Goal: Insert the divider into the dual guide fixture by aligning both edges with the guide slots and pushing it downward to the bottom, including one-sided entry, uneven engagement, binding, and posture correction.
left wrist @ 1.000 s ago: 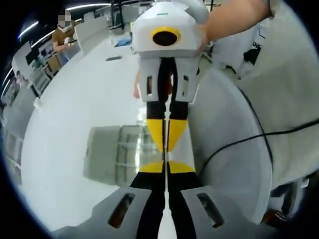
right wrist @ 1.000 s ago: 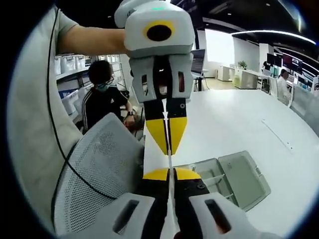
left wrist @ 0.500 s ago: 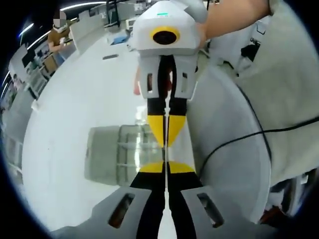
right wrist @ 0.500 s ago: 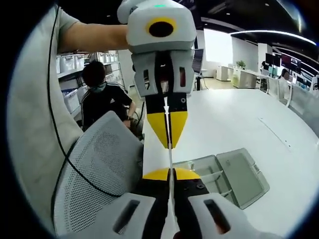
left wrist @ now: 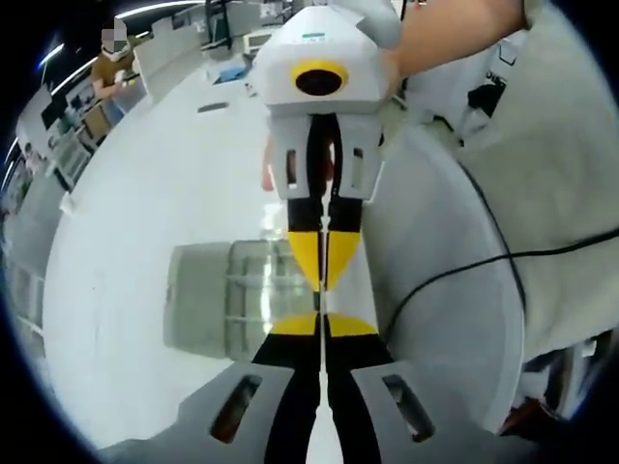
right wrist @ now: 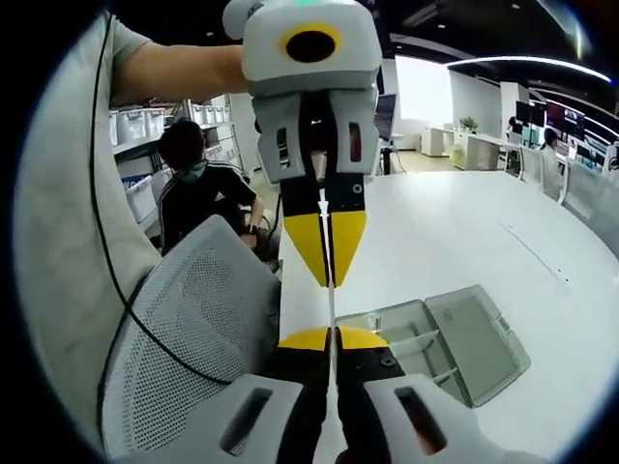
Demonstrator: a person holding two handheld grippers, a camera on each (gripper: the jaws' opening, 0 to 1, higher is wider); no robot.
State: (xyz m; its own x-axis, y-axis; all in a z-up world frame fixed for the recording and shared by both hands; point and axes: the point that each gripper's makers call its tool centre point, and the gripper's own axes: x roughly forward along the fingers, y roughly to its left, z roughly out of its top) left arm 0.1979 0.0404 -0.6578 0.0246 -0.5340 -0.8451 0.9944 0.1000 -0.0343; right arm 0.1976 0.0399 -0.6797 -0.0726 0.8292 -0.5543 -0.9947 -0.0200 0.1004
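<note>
Insertion not begun: both tongs, left [left wrist: 321, 325] and right [right wrist: 329, 338], are pinched tip to tip on the thin divider [right wrist: 330, 307], held edge-on above the fixture [right wrist: 435, 338] lying on the desk [right wrist: 464, 242].

In the left gripper view, the left gripper [left wrist: 322, 324] rises from six o'clock, its jaws meeting the tips of the right gripper [left wrist: 323, 275], which comes down from twelve. A thin divider [left wrist: 322, 302] stands edge-on between the two sets of tips. The open box [left wrist: 208, 302] lies on the table [left wrist: 145, 222] beneath them, toward nine o'clock. A mesh chair [left wrist: 435, 319] stands at three o'clock, beside the table edge.

In the right gripper view, the box [right wrist: 464, 343] lies at four o'clock and the chair [right wrist: 193, 319] at eight.
</note>
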